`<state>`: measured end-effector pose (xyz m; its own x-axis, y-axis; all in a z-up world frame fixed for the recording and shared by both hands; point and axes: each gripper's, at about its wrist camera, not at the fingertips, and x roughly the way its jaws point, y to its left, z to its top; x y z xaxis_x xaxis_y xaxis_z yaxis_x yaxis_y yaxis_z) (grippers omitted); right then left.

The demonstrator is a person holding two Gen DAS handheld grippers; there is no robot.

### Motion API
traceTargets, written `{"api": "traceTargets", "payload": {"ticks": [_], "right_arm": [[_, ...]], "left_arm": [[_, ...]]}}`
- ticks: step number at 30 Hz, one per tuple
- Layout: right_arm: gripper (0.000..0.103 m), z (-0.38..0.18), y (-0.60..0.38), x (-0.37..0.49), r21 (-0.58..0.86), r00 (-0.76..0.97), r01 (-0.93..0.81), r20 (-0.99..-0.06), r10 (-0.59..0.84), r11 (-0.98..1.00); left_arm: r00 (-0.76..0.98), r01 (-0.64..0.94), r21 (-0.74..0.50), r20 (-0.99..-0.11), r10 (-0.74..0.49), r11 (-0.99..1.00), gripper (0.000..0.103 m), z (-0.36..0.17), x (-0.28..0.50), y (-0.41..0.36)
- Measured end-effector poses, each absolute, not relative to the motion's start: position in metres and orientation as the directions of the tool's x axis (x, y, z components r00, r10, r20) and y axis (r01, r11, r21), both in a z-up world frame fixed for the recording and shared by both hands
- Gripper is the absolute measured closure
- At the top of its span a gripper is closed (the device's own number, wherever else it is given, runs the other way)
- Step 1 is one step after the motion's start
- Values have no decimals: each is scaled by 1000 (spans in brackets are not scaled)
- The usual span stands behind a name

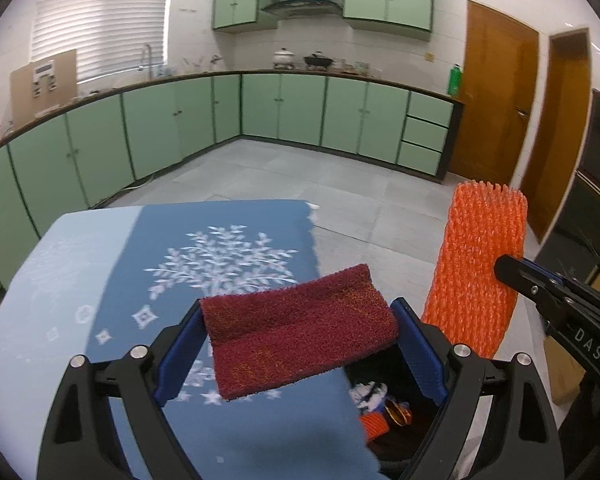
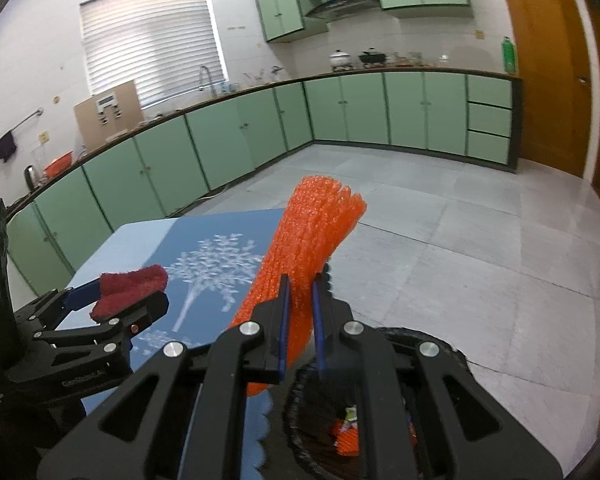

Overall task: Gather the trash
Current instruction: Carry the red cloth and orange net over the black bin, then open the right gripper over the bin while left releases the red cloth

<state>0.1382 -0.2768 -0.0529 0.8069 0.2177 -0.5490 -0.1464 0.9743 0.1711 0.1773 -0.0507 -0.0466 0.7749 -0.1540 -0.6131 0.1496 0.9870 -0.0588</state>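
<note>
My left gripper [image 1: 300,320] is shut on a dark red scouring pad [image 1: 300,332], held across its blue fingers over the edge of the blue patterned tablecloth [image 1: 228,256]. My right gripper [image 2: 300,284] is shut on an orange foam net sleeve [image 2: 312,232] that stands up out of the jaws. In the left wrist view the orange foam net sleeve [image 1: 480,264] and the right gripper [image 1: 512,270] are at the right. In the right wrist view the left gripper [image 2: 128,292] with the scouring pad [image 2: 132,286] is at the left. A black-lined trash bin [image 2: 440,344] sits below both, with scraps inside.
The table with the tablecloth [image 2: 204,256] ends just left of the trash bin [image 1: 396,412]. Green base cabinets [image 1: 300,108] run along the far walls, with a grey tiled floor [image 2: 440,240] between. Wooden doors [image 1: 496,92] stand at the right.
</note>
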Motion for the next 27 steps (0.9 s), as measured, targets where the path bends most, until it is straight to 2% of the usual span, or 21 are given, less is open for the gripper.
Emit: {"api": "traceTargets", "payload": {"ticks": [12,27], "right_arm": [[94,-92,-331,128,138,789,-37,-604,113,990],[94,-152,-371,149,141,716,52,-696,61,989]], "left_arm": [[716,284,-87,-643,-271,955,14,-85,190,-115],[630,374,-72,-712,-310,925,14,-139,215,-175]]}}
